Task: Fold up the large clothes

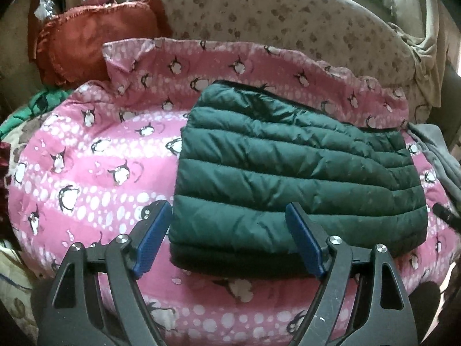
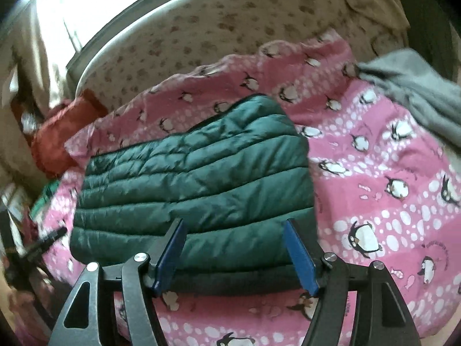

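Observation:
A dark green quilted puffer jacket lies folded into a thick rectangle on a pink penguin-print bedspread. My left gripper is open and empty, hovering over the jacket's near left corner. In the right wrist view the same jacket lies ahead, and my right gripper is open and empty over its near edge, toward the right end. The tip of the other gripper shows at the right edge of the left wrist view.
A red ruffled cushion lies at the back left. A grey garment lies at the bedspread's right side. A beige spotted headboard curves behind the bed. Green cloth lies at the far left.

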`<state>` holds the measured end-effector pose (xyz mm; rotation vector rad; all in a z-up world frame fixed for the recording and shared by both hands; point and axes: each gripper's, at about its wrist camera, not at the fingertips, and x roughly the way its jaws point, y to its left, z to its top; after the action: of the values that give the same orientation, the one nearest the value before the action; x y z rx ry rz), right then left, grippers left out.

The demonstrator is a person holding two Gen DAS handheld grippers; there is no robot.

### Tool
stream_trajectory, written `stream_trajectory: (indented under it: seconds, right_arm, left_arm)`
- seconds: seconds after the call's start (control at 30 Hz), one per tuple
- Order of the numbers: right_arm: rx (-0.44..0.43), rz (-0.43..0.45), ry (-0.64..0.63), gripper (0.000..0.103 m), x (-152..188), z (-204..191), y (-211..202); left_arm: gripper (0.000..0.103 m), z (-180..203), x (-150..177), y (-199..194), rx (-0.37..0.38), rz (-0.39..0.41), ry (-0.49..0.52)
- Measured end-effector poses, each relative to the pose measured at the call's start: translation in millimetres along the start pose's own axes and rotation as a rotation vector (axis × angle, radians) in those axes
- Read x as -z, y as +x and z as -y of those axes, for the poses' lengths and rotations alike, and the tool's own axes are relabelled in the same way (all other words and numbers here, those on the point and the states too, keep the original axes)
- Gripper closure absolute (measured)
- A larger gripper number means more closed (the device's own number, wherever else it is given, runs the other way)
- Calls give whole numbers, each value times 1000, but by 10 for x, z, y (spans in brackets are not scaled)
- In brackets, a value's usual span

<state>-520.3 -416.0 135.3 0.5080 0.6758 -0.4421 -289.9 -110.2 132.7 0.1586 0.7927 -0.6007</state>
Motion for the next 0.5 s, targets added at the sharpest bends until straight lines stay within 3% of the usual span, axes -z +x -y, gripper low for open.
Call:
stream_trajectory:
  seconds: [0.5]
  right_arm:
    - [-28,30,-114,36,190,-807,138]
  left_arm:
    - [21,306,22,-84,-38,42,43]
